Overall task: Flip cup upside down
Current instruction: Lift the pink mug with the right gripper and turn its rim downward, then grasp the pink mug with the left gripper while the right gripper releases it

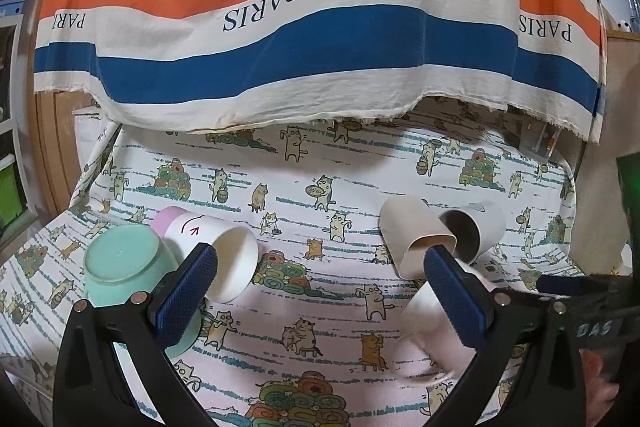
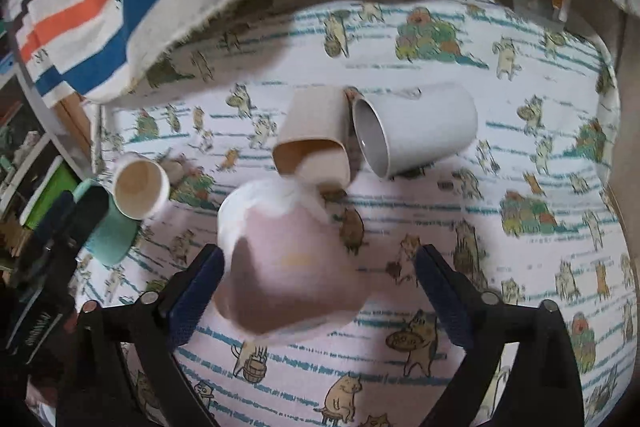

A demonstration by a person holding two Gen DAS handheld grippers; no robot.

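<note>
The pink cup (image 2: pixel 288 267) lies blurred on the cat-print tablecloth (image 2: pixel 500 267) between the spread fingers of the right gripper (image 2: pixel 320 287), near the left finger; I cannot tell whether it touches. "PARIS" is printed upside down on the striped cloth (image 1: pixel 320 27) behind. The left gripper (image 1: pixel 320 291) is also wide open, holding nothing, with a white cup (image 1: pixel 224 259) marked with a red arrow beside its left finger.

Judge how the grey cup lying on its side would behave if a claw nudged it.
The grey cup would probably roll, since it lies on its round wall. It may soon bump the beige cup right beside its mouth. Its thick, glossy wall suggests ceramic: likely heavy, slippery and breakable.
</note>
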